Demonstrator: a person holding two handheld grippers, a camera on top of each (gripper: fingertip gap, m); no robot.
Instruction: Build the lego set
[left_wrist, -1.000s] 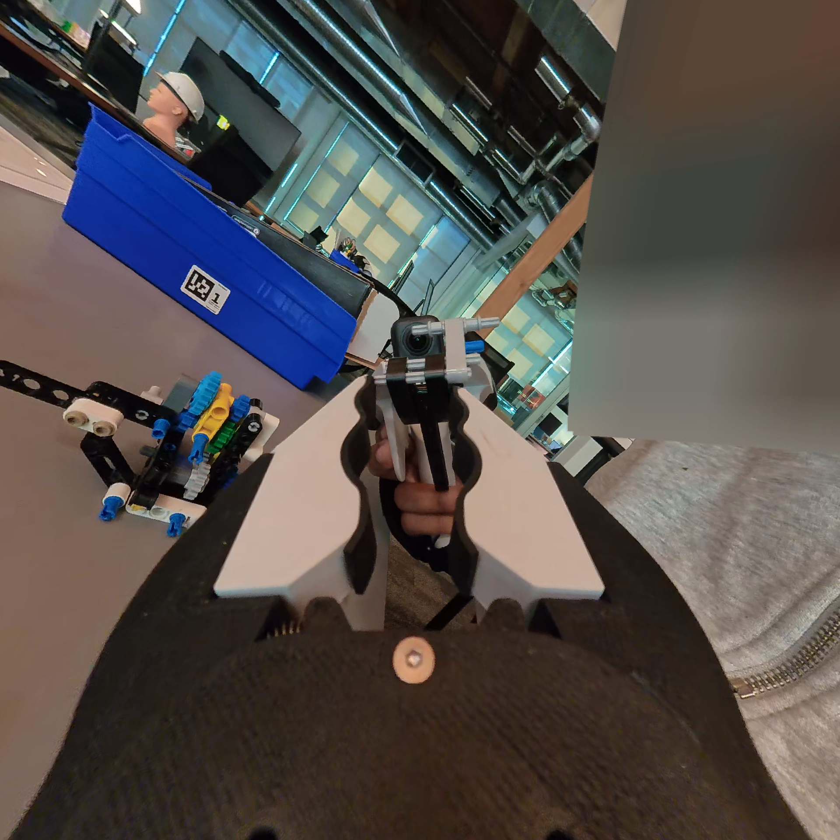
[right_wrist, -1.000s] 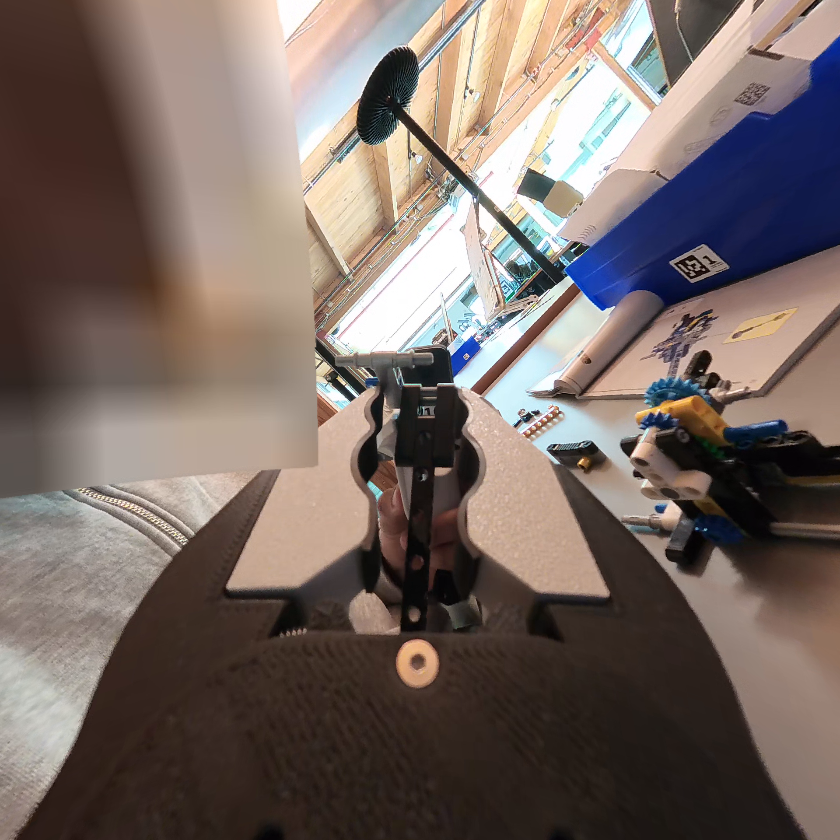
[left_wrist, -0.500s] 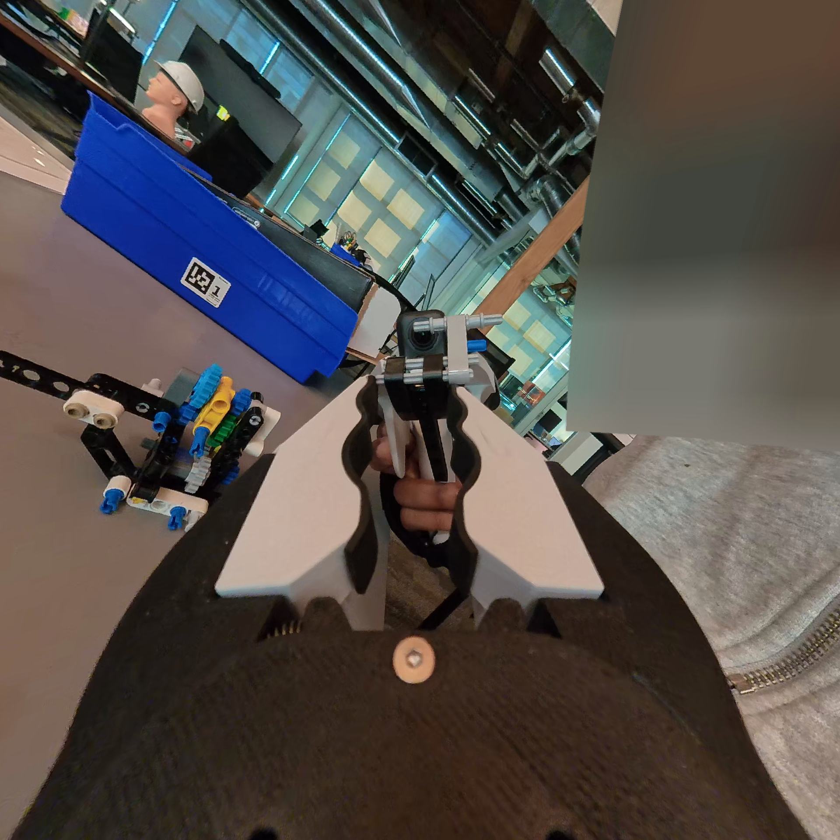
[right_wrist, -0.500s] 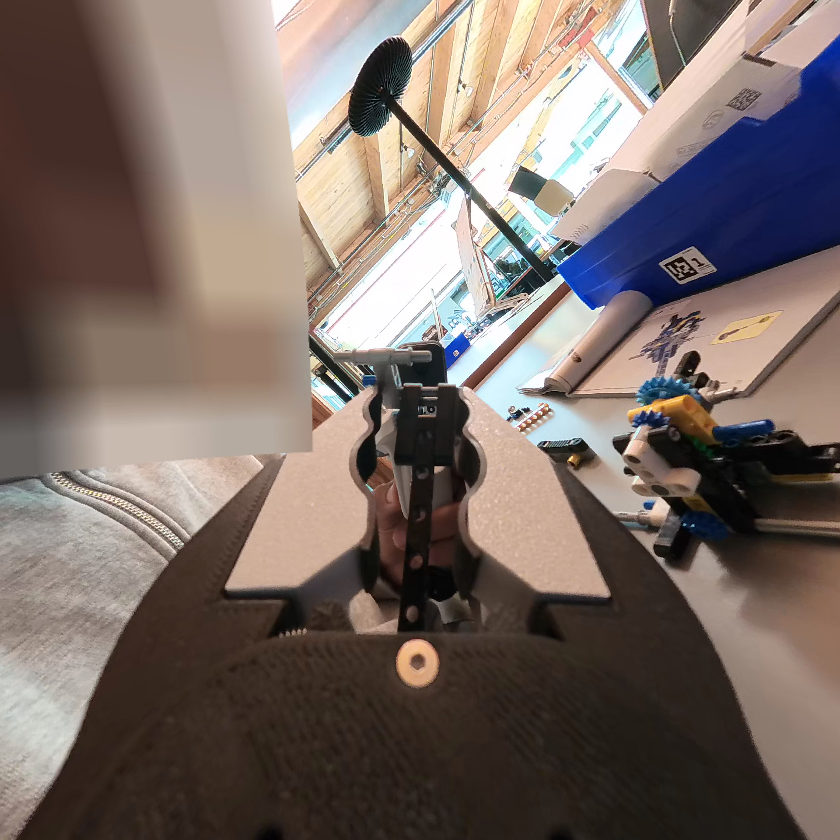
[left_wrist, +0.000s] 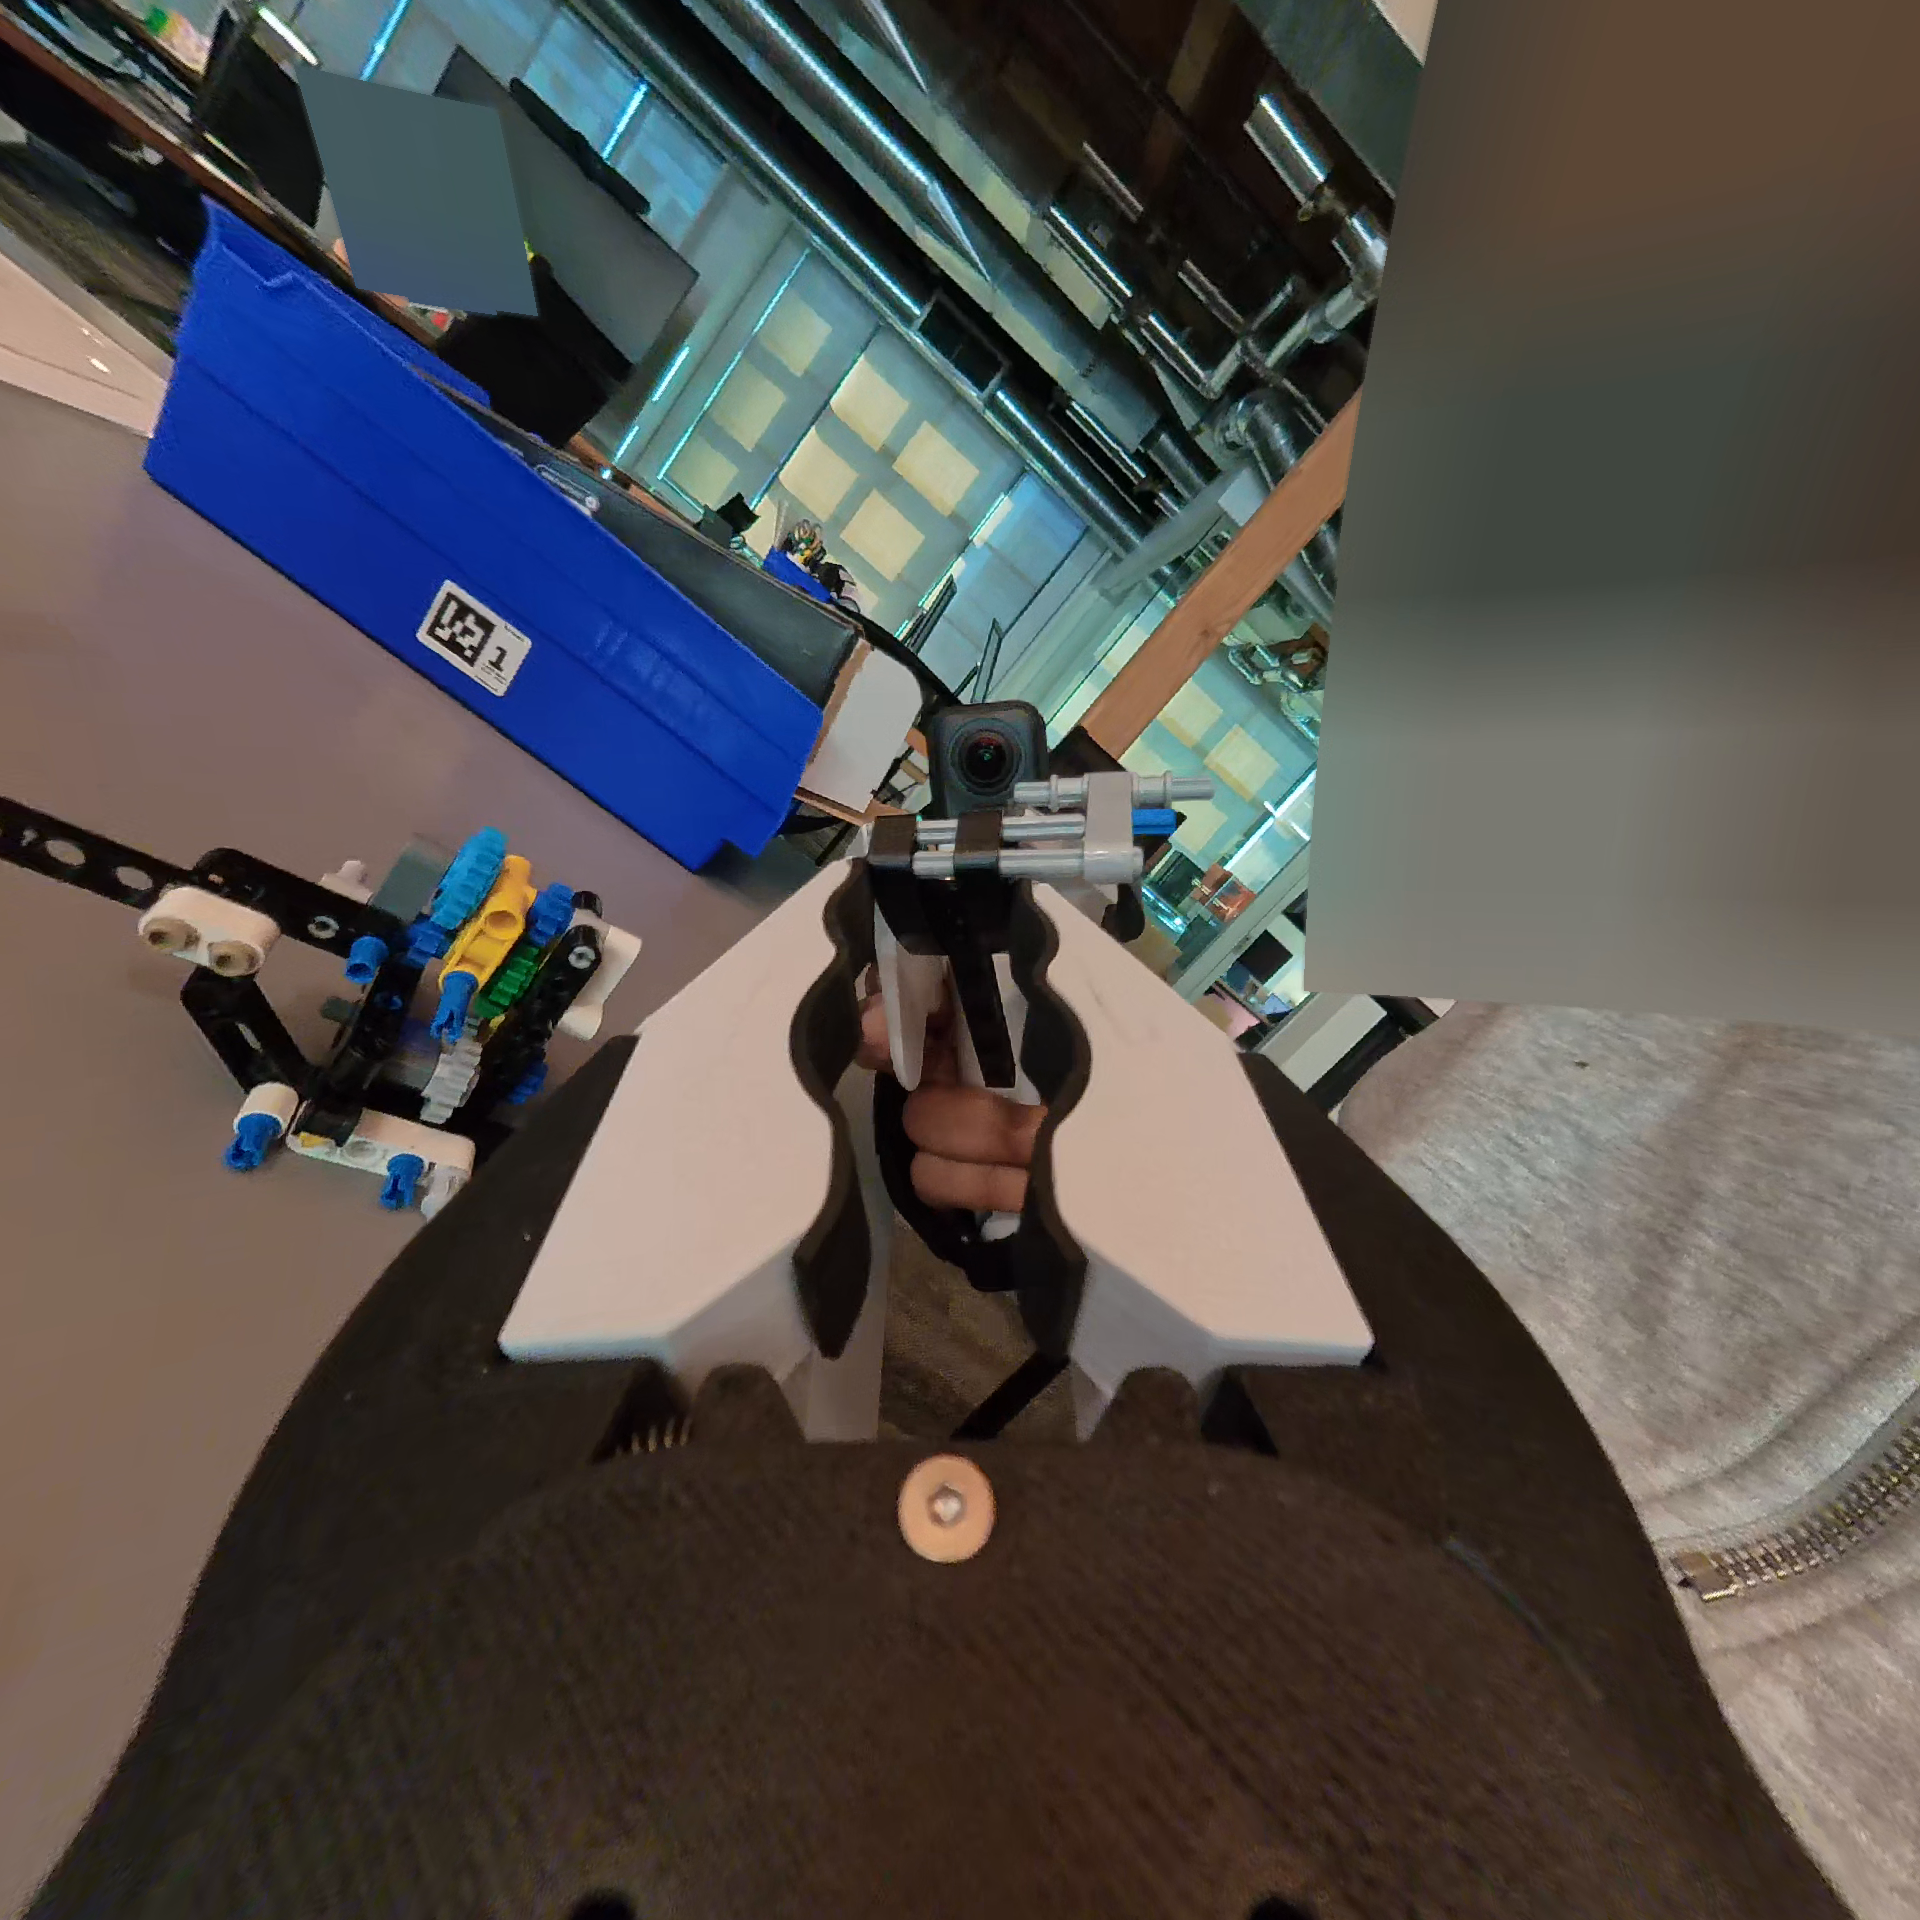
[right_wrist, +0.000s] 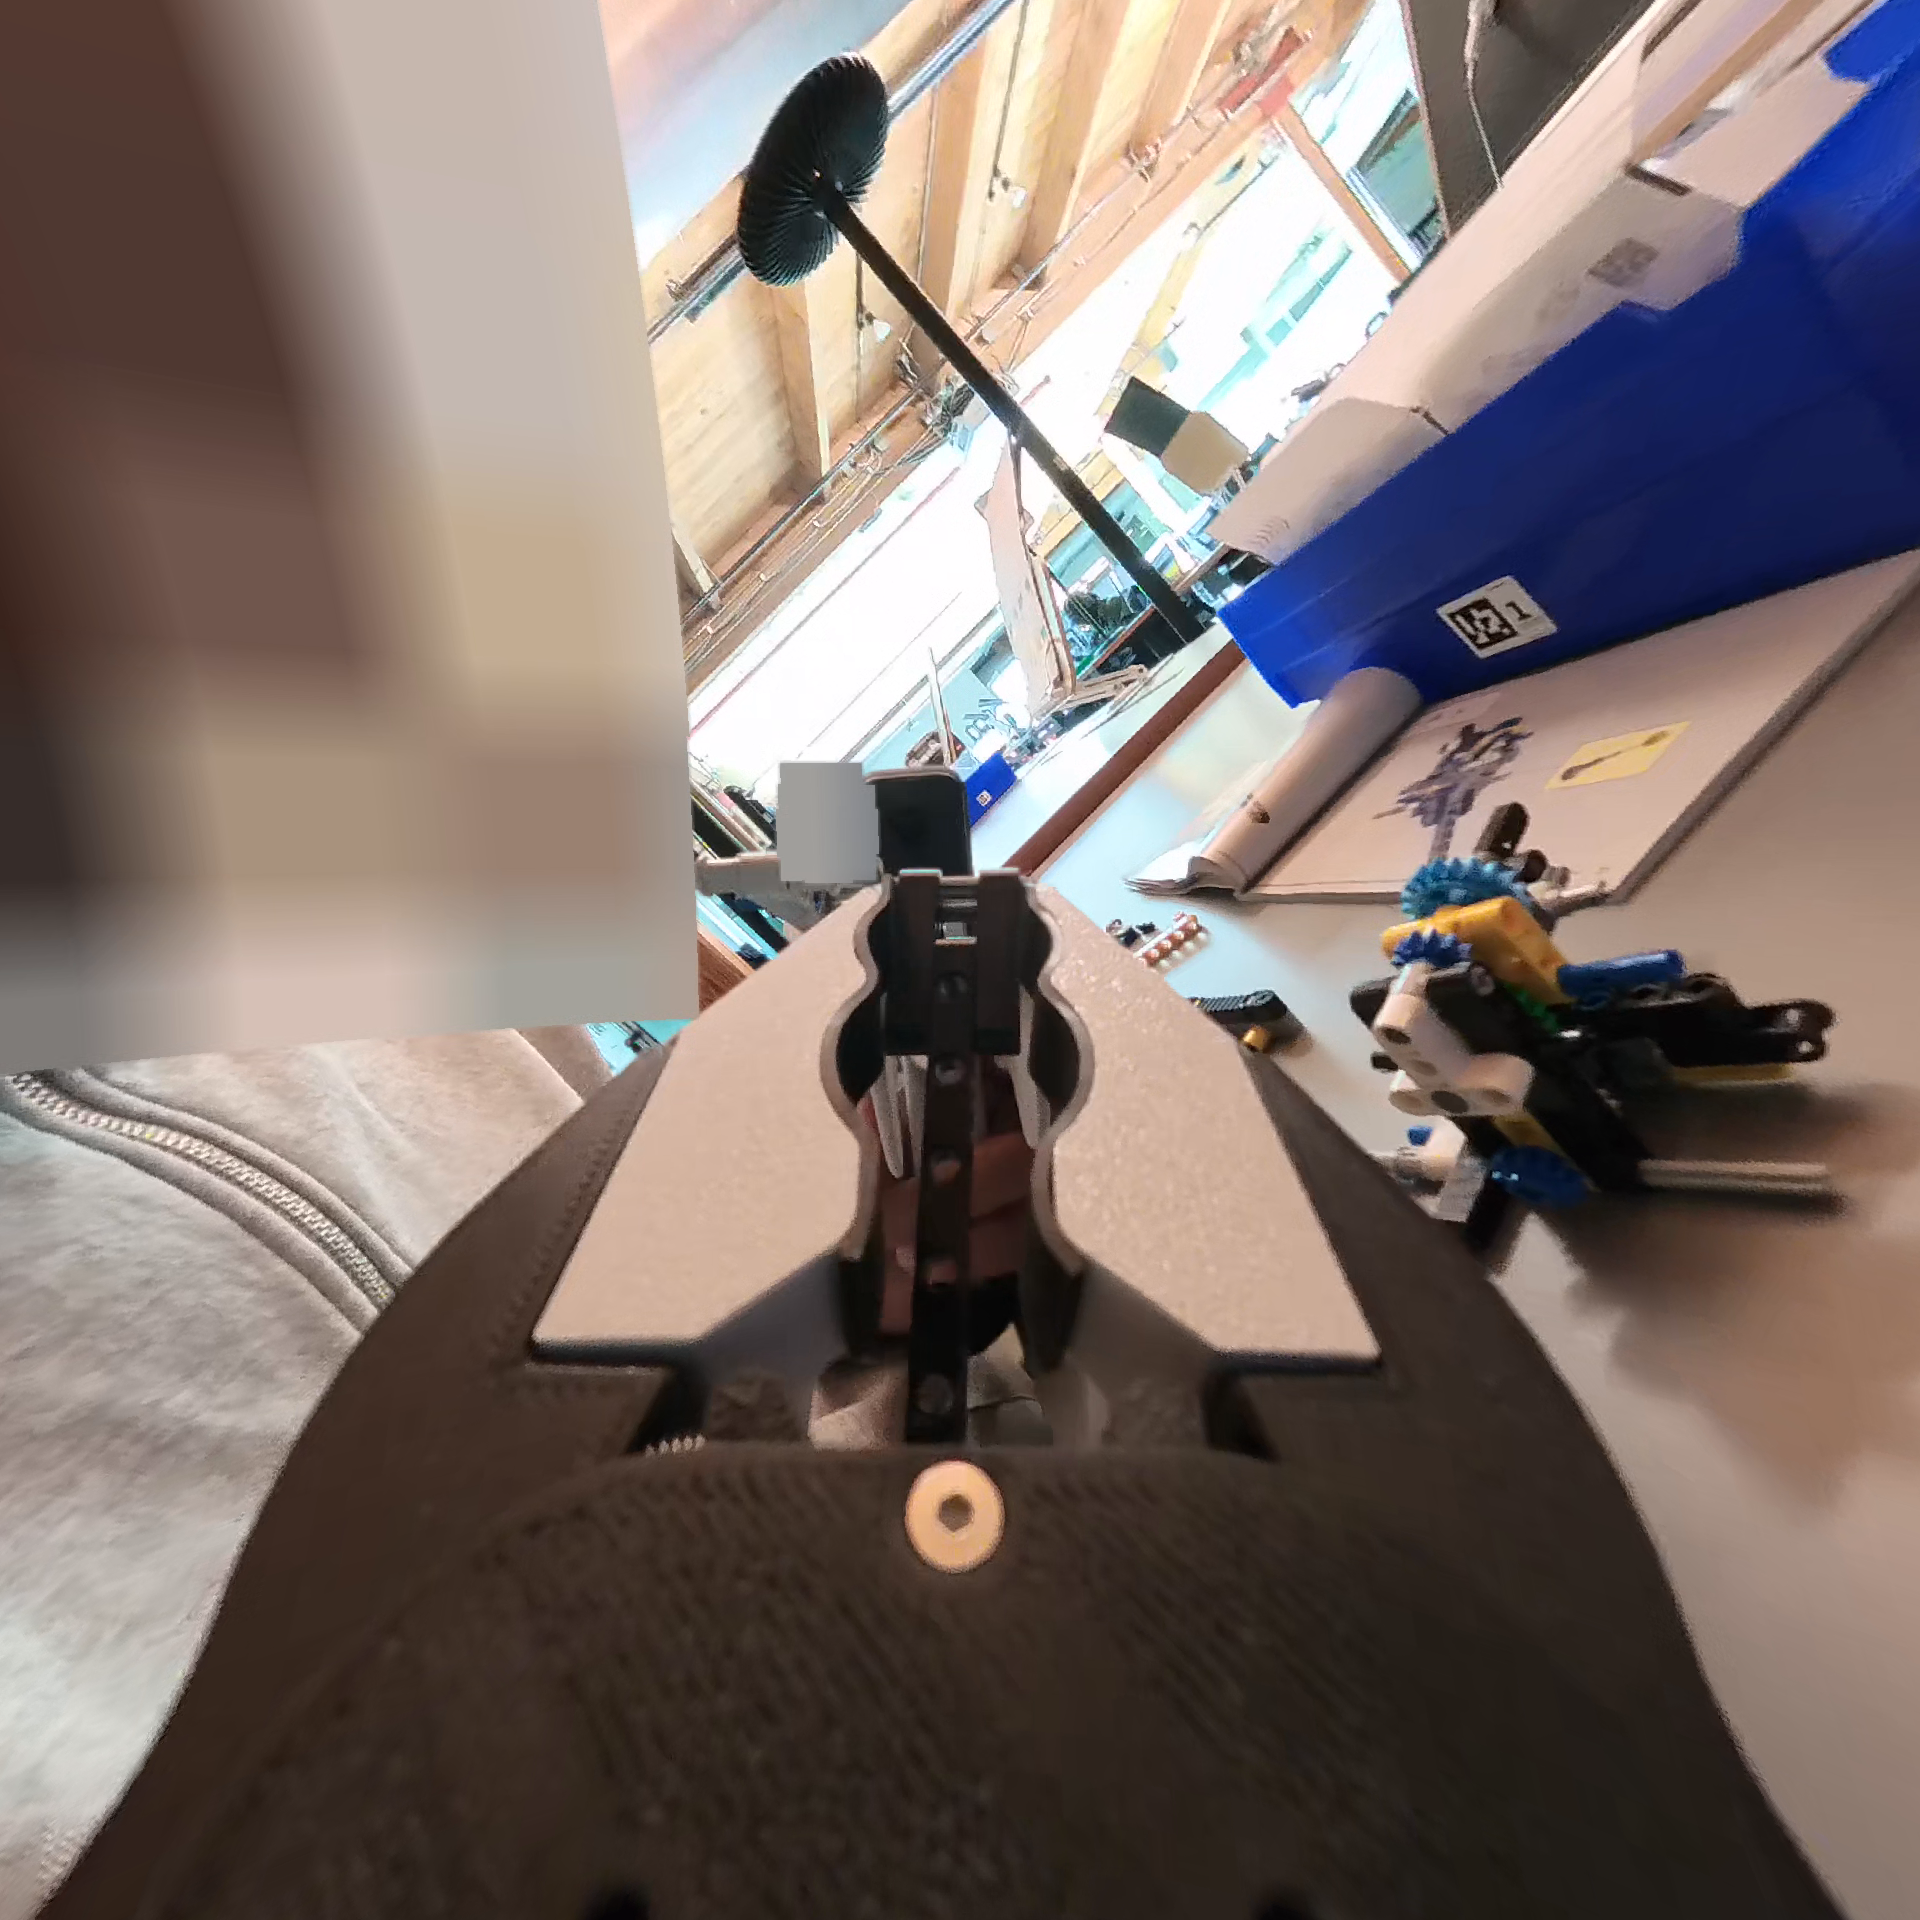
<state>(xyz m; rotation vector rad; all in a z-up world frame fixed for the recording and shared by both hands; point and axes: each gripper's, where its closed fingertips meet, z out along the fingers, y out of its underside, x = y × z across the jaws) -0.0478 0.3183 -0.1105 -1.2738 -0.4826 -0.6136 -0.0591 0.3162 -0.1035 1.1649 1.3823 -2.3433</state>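
Observation:
My left gripper (left_wrist: 940, 894) and right gripper (right_wrist: 951, 894) meet tip to tip in the air, both shut on one small sub-assembly. This is a black holed beam (right_wrist: 940, 1143) that runs back between the right fingers. A grey connector with grey axles and a blue pin (left_wrist: 1070, 831) sits at its end. The right gripper's camera and the hand holding it show just beyond my left fingertips. The partly built model (left_wrist: 416, 997) of black beams, blue gears and yellow, green and white parts stands on the grey table, also seen in the right wrist view (right_wrist: 1538, 1049).
A blue bin (left_wrist: 468, 561) stands behind the model, also in the right wrist view (right_wrist: 1662, 468). An open instruction booklet (right_wrist: 1558, 790) lies in front of it. A small black-and-gold part (right_wrist: 1247, 1013) and a row of copper beads (right_wrist: 1174, 930) lie on the table. A grey hooded sleeve is close by. The tips of both grippers are at nearly the same place.
Both grippers stay shut on the sub-assembly. The pair has shifted slightly, so the model sits a little lower in the right wrist view, which is now motion-blurred.

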